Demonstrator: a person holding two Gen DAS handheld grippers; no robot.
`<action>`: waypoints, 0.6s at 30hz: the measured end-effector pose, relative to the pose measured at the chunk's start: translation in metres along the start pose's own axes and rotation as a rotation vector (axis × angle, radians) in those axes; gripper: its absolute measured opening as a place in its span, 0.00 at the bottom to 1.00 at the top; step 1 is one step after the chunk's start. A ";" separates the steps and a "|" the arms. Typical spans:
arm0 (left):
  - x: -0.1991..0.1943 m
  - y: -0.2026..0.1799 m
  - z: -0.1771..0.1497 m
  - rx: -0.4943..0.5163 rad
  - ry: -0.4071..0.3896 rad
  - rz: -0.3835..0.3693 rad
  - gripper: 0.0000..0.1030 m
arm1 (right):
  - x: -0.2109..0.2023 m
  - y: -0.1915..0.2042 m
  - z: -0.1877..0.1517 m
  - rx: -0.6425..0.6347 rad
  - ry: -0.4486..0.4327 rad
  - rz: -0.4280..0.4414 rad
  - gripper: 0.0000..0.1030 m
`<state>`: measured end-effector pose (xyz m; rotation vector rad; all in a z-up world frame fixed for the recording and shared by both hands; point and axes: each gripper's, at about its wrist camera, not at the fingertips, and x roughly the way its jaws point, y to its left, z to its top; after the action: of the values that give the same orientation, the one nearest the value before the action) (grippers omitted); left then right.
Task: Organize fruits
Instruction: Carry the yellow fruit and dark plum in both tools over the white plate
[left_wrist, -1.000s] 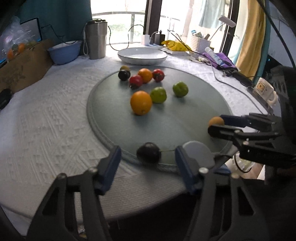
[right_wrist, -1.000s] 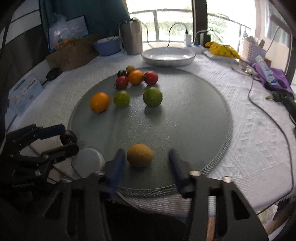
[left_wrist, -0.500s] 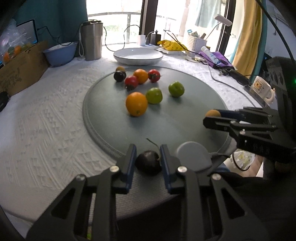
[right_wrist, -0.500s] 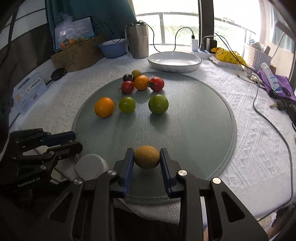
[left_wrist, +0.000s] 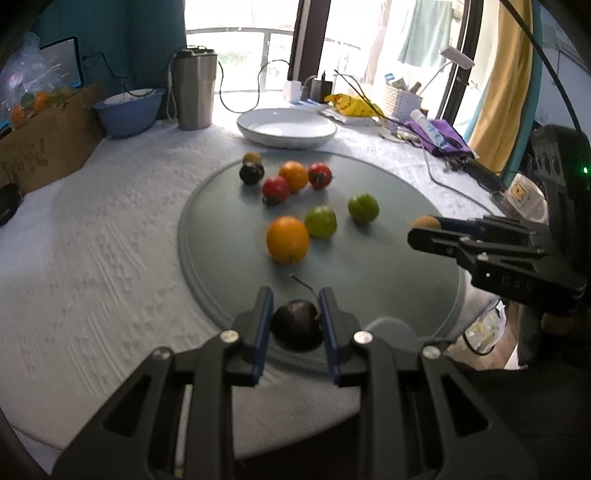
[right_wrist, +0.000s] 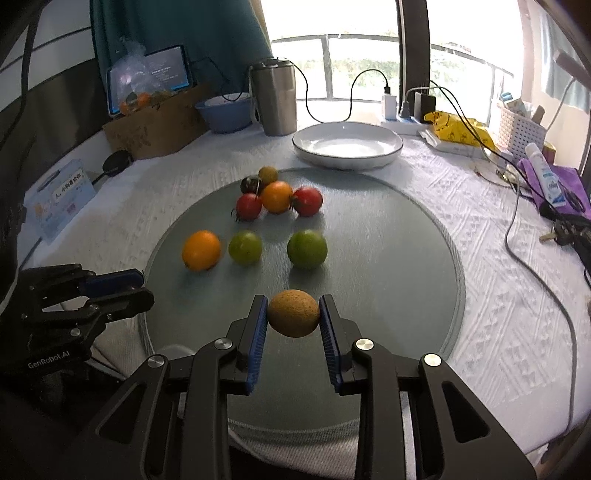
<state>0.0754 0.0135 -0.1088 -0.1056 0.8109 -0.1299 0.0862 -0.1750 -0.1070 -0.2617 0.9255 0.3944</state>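
My left gripper (left_wrist: 293, 325) is shut on a dark purple plum (left_wrist: 295, 325) with a stem, over the near rim of the round grey mat (left_wrist: 221, 236). My right gripper (right_wrist: 293, 314) is shut on a brown-yellow round fruit (right_wrist: 293, 313) and holds it above the mat (right_wrist: 388, 266). On the mat lie an orange (right_wrist: 201, 250), two green fruits (right_wrist: 245, 247) (right_wrist: 307, 248), and a far cluster of two red tomatoes (right_wrist: 249, 206), a small orange (right_wrist: 277, 196), a dark fruit and an olive one. An empty white plate (right_wrist: 347, 144) stands beyond the mat.
A steel tumbler (right_wrist: 275, 98), a blue bowl (right_wrist: 223, 112) and a cardboard box (right_wrist: 155, 125) stand at the back left. Cables (right_wrist: 532, 266), a white basket (right_wrist: 519, 131) and purple items (right_wrist: 554, 181) lie on the right. The white tablecloth (left_wrist: 92, 240) surrounds the mat.
Both grippers closed from open onto their fruits, the left on the plum, the right on the brown-yellow fruit. Both have since lifted slightly and moved forward over the mat.
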 end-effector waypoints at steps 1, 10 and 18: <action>0.000 0.000 0.004 0.003 -0.004 0.001 0.26 | 0.000 -0.001 0.003 0.000 -0.004 0.001 0.30; 0.006 0.010 0.040 -0.008 -0.037 0.019 0.26 | 0.005 -0.015 0.039 -0.013 -0.040 -0.001 0.30; 0.020 0.025 0.075 -0.030 -0.063 0.038 0.26 | 0.017 -0.032 0.069 -0.032 -0.060 -0.017 0.30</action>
<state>0.1451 0.0380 -0.0752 -0.1215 0.7513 -0.0780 0.1594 -0.1733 -0.0794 -0.2852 0.8580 0.4000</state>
